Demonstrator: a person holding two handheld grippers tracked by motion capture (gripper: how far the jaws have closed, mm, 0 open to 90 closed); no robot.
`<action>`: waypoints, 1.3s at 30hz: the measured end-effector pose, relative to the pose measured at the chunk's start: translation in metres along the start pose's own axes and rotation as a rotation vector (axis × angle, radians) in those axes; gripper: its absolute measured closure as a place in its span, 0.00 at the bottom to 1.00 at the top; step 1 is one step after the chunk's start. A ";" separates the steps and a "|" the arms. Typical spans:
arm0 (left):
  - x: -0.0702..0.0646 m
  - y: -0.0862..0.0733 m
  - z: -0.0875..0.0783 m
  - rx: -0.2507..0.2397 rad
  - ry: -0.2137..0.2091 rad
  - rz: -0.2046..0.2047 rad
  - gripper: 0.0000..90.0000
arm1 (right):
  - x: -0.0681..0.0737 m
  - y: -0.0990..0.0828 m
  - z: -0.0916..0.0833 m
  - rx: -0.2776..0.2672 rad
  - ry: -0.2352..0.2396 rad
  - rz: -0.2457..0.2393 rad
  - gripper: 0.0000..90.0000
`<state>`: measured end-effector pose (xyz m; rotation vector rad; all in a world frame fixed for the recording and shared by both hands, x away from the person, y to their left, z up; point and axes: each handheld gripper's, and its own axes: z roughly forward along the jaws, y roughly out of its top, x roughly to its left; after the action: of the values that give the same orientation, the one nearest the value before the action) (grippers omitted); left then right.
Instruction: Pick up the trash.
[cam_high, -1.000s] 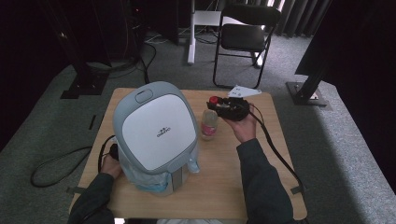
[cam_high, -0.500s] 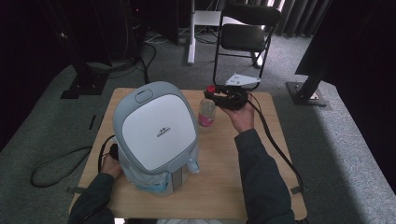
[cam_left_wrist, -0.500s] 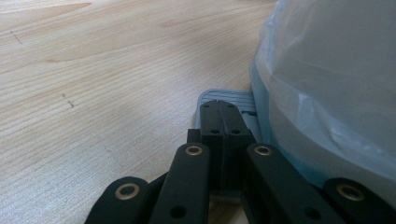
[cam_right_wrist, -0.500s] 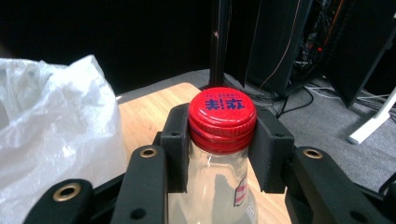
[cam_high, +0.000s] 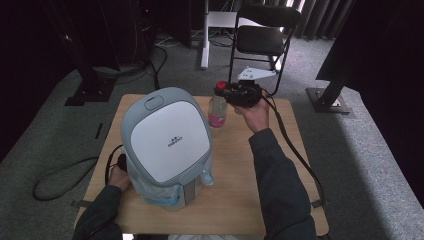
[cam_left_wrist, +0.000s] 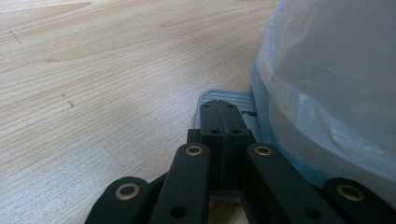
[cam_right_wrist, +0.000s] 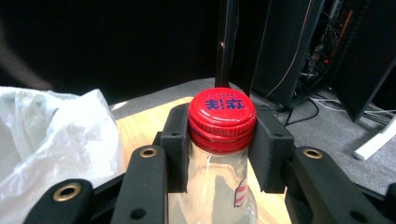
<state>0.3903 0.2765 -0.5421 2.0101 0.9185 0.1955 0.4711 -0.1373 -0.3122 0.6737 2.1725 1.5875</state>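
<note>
A grey-and-white pedal bin (cam_high: 167, 135) stands on the wooden table (cam_high: 240, 195), its lid up and a pale plastic bag (cam_left_wrist: 336, 84) lining it. My left gripper (cam_left_wrist: 223, 109) is shut with nothing between its jaws, and its tips rest on the bin's grey ribbed pedal (cam_left_wrist: 238, 97); the high view shows it at the bin's left (cam_high: 120, 162). My right gripper (cam_right_wrist: 222, 135) is shut on the neck of a clear bottle with a red cap (cam_right_wrist: 222, 111). The bottle (cam_high: 218, 112), pink-labelled, hangs upright just right of the lid near the table's far edge, with the right gripper (cam_high: 227, 92) at its top.
The bag's edge (cam_right_wrist: 51, 135) bulges to the left in the right gripper view. A black folding chair (cam_high: 262, 40) stands behind the table. The right gripper's cable (cam_high: 295, 150) trails over the table's right side, where bare wood lies in front of the bin.
My right gripper has risen with the bottle and drifted toward the table's far edge. The left hand and the bin have stayed put.
</note>
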 end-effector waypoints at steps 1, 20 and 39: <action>0.000 0.000 0.000 0.001 0.000 0.000 1.00 | 0.000 0.002 0.001 -0.005 0.004 -0.001 0.69; 0.000 0.000 0.000 0.001 0.001 0.001 1.00 | 0.016 0.053 0.004 -0.052 0.063 -0.053 0.69; 0.000 0.000 0.000 0.000 0.002 0.000 1.00 | 0.039 0.099 0.001 -0.088 0.106 -0.112 0.69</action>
<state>0.3902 0.2763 -0.5421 2.0104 0.9192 0.1976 0.4555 -0.0893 -0.2188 0.4420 2.1583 1.6834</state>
